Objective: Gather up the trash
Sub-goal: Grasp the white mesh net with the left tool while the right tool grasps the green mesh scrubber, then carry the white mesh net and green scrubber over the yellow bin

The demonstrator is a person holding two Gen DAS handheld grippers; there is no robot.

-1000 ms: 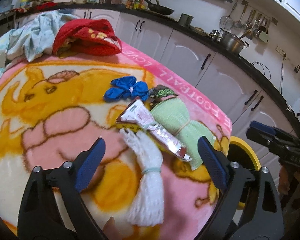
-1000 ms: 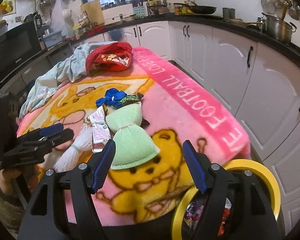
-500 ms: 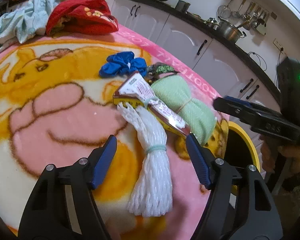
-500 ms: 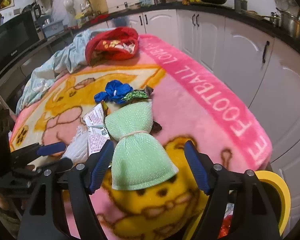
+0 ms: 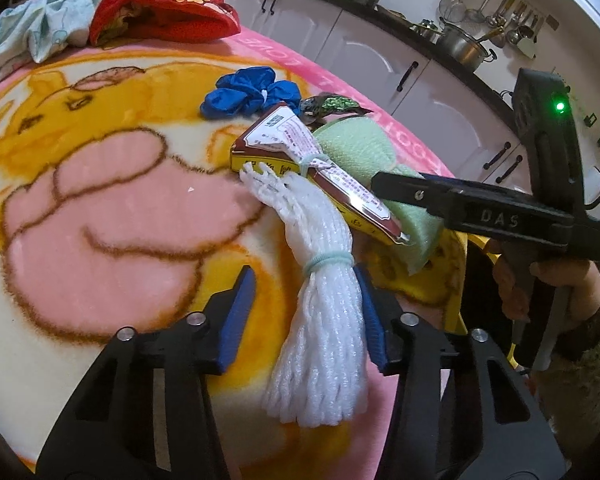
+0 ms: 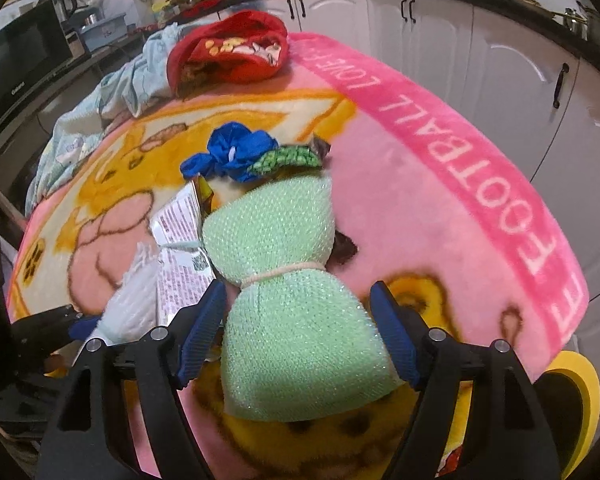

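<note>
- While both of my grippers sit low over the pink blanket (image 5: 100,220), nothing is lifted yet, so I judge the collecting barely begun here.
- My left gripper (image 5: 304,316) straddles the white foam net (image 5: 324,320), which lies flat on the blanket-covered table; its fingers have just been closing, with the net between them. The right-hand pad looks to be touching the net and the other stands off, so I do not count it as gripped.
- My right gripper (image 6: 296,336) has its fingers spread fairly wide on either side of the green foam bundle (image 6: 288,280), below its tied waist, with gaps on both sides: it holds nothing.
- Left on the table: the printed wrapper (image 5: 312,172) between net and green bundle, a blue bag knot (image 5: 252,94) and a dark green wrapper (image 5: 332,104) further back.
- The red cloth (image 5: 160,4) and pale blue cloth (image 5: 48,16) at the far end look like laundry rather than trash, I think.
- The right wrist view alone clearly shows the yellow bin (image 6: 576,392) at the table's near corner, plainly the drop point.
- The left wrist view alone shows the right gripper from outside, with the hand (image 5: 556,284) holding it and a green light lit.
</note>
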